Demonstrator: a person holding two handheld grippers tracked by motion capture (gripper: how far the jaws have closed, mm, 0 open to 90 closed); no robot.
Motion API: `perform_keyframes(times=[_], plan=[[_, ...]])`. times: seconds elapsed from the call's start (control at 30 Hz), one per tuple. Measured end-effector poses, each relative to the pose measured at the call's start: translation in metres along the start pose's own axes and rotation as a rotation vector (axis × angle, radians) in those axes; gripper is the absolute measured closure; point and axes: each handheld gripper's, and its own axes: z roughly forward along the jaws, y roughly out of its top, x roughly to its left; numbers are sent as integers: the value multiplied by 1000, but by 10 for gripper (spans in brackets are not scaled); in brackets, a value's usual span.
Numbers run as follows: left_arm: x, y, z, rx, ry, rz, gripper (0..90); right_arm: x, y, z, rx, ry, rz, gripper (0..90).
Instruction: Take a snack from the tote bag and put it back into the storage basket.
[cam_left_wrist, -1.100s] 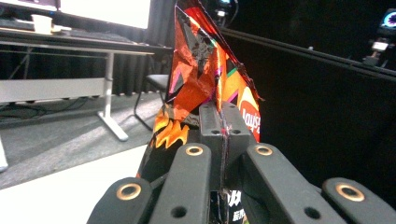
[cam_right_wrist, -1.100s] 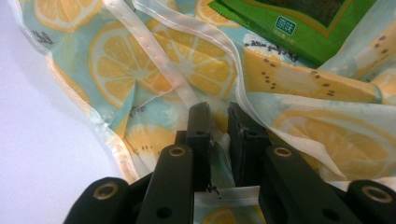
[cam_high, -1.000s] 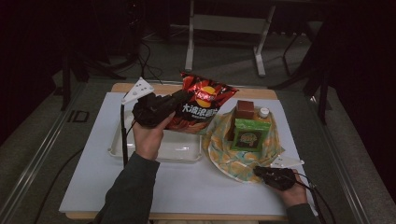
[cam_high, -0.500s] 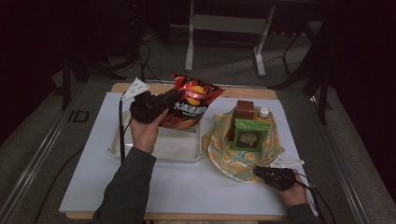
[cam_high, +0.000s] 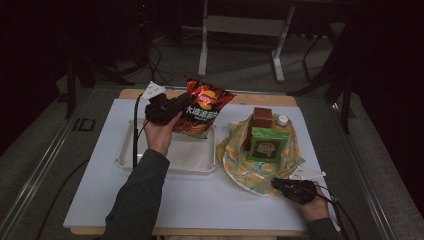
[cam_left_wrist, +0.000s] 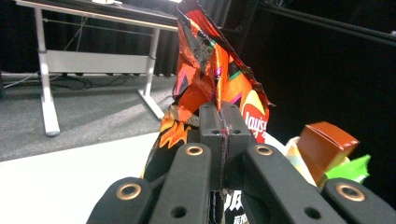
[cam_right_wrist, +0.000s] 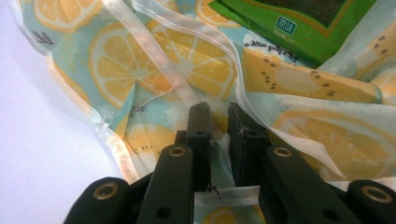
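Note:
A red Lay's chip bag (cam_high: 202, 112) hangs tilted over the back of the white tray (cam_high: 200, 162), and my left gripper (cam_high: 181, 111) is shut on its crumpled top edge. In the left gripper view the jaws (cam_left_wrist: 223, 109) meet flat on the chip bag (cam_left_wrist: 210, 74). My right gripper (cam_high: 277, 184) rests at the near edge of the lemon-print plastic bag (cam_high: 240, 165). Its jaws (cam_right_wrist: 219, 116) stand close together with the lemon-print bag's (cam_right_wrist: 140, 70) clear rim pinched between them.
Inside the lemon-print bag stand a green packet (cam_high: 267, 145), a brown box (cam_high: 262, 117) and a white-capped bottle (cam_high: 283, 120). Everything lies on a white board (cam_high: 100, 190) on the table. A desk frame (cam_high: 240, 25) stands on the floor beyond.
My left hand has carried the chip bag to the left and down, closer to the tray. The right hand has kept still.

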Motion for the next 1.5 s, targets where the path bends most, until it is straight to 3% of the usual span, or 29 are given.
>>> perform_keyframes(times=[0.13,0.23,0.33,0.47,0.57,0.83,0.97,1.1,1.27,1.37,1.5], plan=[[5,-7,13,-4,20,21,896,0,0,0,-1,-1,0,794],[13,-20,23,6,30,-3,894,0,0,0,0,-1,-1,793],[24,-33,27,-16,52,-66,893,0,0,0,-1,-2,0,794],[34,-41,26,-1,104,-82,889,0,0,0,0,1,-1,794],[40,-43,26,45,145,-71,865,0,0,0,0,-1,0,794],[49,-52,30,137,211,-46,686,0,0,0,-1,-1,1,794],[51,-52,28,145,211,-43,603,0,0,0,-2,0,1,794],[52,-51,28,161,231,-37,463,0,0,0,-2,-1,1,794],[54,-53,29,170,245,-31,389,0,0,0,-2,0,2,794],[55,-51,26,158,253,-44,373,0,0,0,-3,1,3,794],[55,-48,20,141,243,-31,369,0,0,0,-3,1,3,794]])
